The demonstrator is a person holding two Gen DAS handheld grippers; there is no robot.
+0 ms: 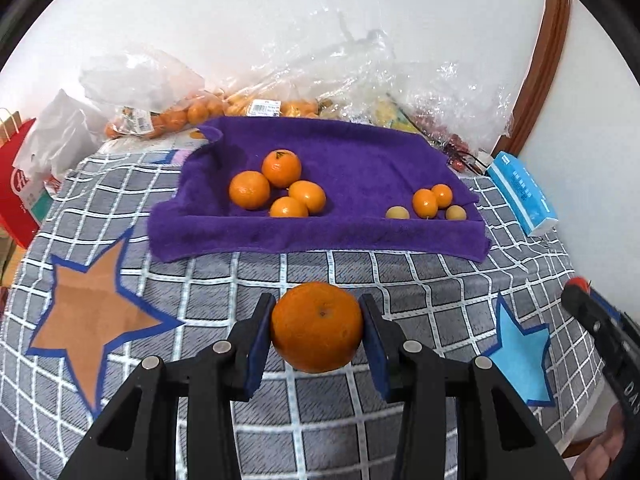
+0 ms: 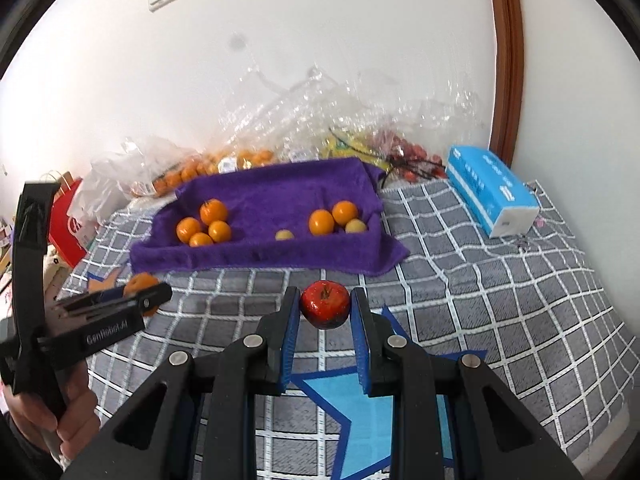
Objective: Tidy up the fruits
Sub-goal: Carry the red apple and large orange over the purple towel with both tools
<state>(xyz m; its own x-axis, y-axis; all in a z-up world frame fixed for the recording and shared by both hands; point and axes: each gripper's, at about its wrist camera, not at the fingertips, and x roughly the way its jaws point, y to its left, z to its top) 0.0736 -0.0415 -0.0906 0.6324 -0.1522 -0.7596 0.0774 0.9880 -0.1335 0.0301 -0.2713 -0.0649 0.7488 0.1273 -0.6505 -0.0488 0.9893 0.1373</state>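
— while the left gripper (image 1: 317,330) clamps a big orange (image 1: 317,327) between its blue pads, what does the other one carry?

— the right gripper (image 2: 325,307) is pinched tight on a small red fruit (image 2: 324,304), glossy with dark specks. both fruits hang clear of the bedspread (image 1: 248,292), a grey one with a white grid.

— what lies under them?

— under the left tool, to its left, an orange star patch (image 1: 92,316) edged in blue; to its right a light blue star patch (image 1: 520,352). the right wrist view shows the blue star directly beneath its own fingers, and at the left edge a hand (image 2: 68,412) holding the other tool with the orange just peeking past its tip.

— and further out?

— a purple towel (image 1: 352,160) spread over a shallow tray shape. on its left side sit four oranges (image 1: 276,184) touching in a cluster. on its right side, two small orange fruits (image 1: 432,200) side by side, with two pale yellowish ones (image 1: 426,213) just in front, one at each flank.

— past the towel?

— a blue tissue pack (image 1: 520,196) lies to the right on the bedspread. behind the towel, against the white wall, crumpled clear plastic (image 1: 360,76) and bagged oranges (image 1: 172,118); a red paper bag (image 1: 16,188) stands at far left. a brown wooden frame (image 1: 548,60) runs up the right.
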